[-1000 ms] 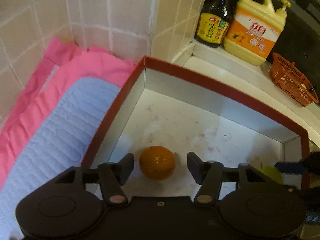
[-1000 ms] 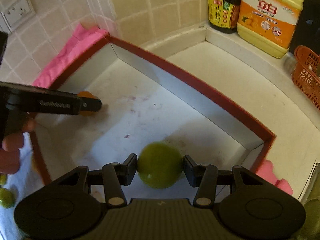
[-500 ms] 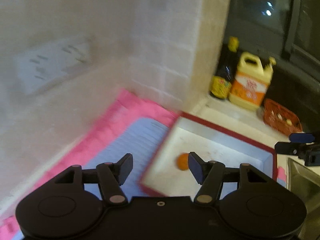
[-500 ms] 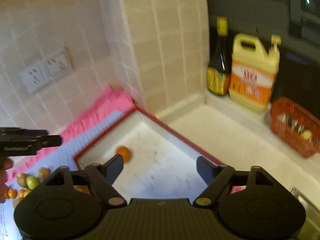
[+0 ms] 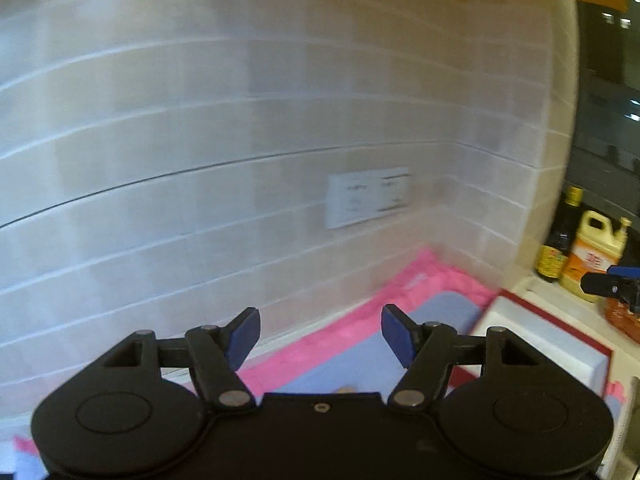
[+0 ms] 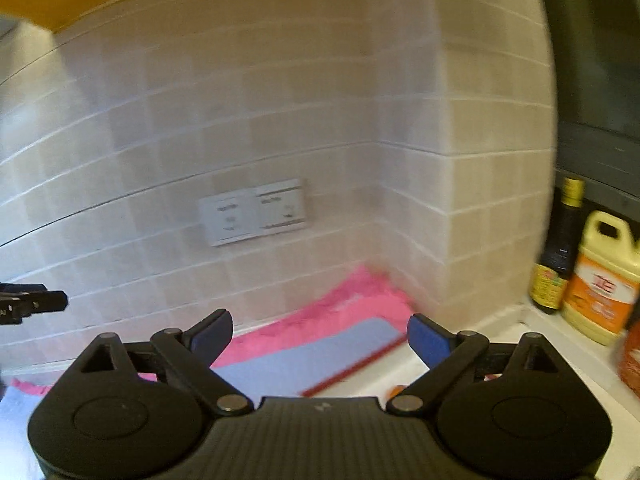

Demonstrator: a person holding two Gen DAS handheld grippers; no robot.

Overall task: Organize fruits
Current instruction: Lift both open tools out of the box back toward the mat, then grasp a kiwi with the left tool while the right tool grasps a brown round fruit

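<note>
My left gripper point(image 5: 320, 338) is open and empty, raised and pointing at the tiled wall. The red-rimmed white box point(image 5: 560, 340) lies low at the right of the left wrist view; its inside is hidden there. My right gripper point(image 6: 320, 338) is open and empty, also raised toward the wall. In the right wrist view a sliver of the orange fruit point(image 6: 397, 391) shows inside the box point(image 6: 352, 372) just above the gripper body. The green fruit is out of sight. A small bit of another fruit point(image 5: 347, 389) peeks over the left gripper body on the mat.
A pink cloth point(image 5: 420, 280) with a pale blue mat point(image 5: 360, 356) lies along the wall. A wall socket point(image 6: 252, 212) sits on the tiles. A dark sauce bottle point(image 6: 560, 256), a yellow detergent jug point(image 6: 604, 280) and an orange basket point(image 5: 624, 318) stand at the right.
Both grippers have lifted away from the box and tilted up toward the wall. The right gripper opened and let go of the green fruit; the left stayed open.
</note>
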